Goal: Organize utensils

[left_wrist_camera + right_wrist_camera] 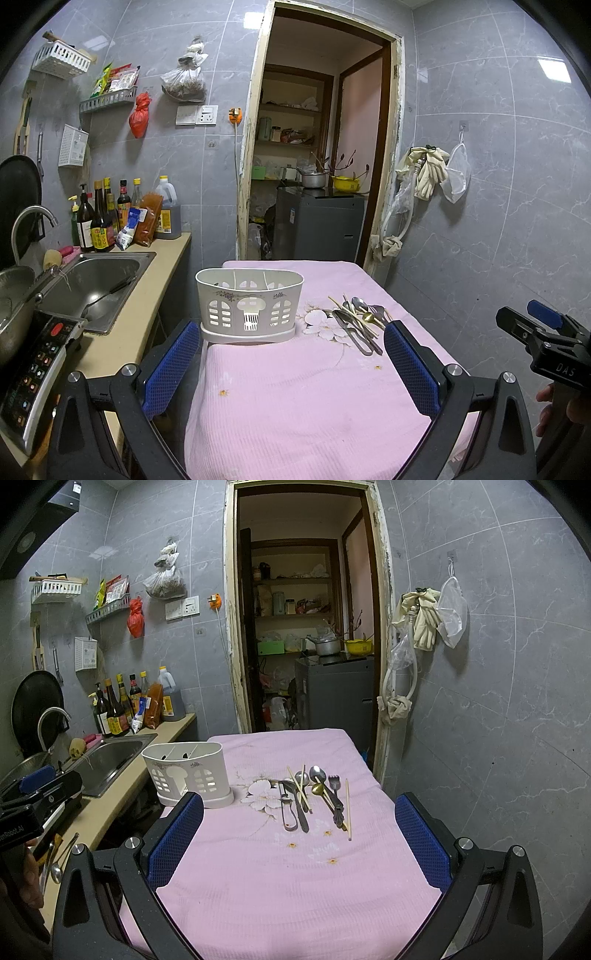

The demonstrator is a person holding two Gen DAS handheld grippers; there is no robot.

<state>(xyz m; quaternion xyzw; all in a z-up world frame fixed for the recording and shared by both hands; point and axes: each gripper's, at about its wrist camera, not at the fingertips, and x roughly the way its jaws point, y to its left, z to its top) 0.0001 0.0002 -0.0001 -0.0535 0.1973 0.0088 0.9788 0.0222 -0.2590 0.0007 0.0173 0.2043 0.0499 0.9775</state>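
The left gripper [291,363] has its blue-padded fingers [170,365] spread wide, holding nothing, above the near part of the pink tablecloth [295,406]. The right gripper [299,845] is likewise wide apart and empty. Beyond them, the white utensil holder [188,779] stands at the table's far left, its inside mostly hidden by its wall. To its right lies the pile of utensils [314,797]: spoons, a fork [334,786], chopsticks, a peeler [288,808], overlapping so single pieces are hard to separate. The sink [92,288] sits left; the frame cuts off each gripper's body
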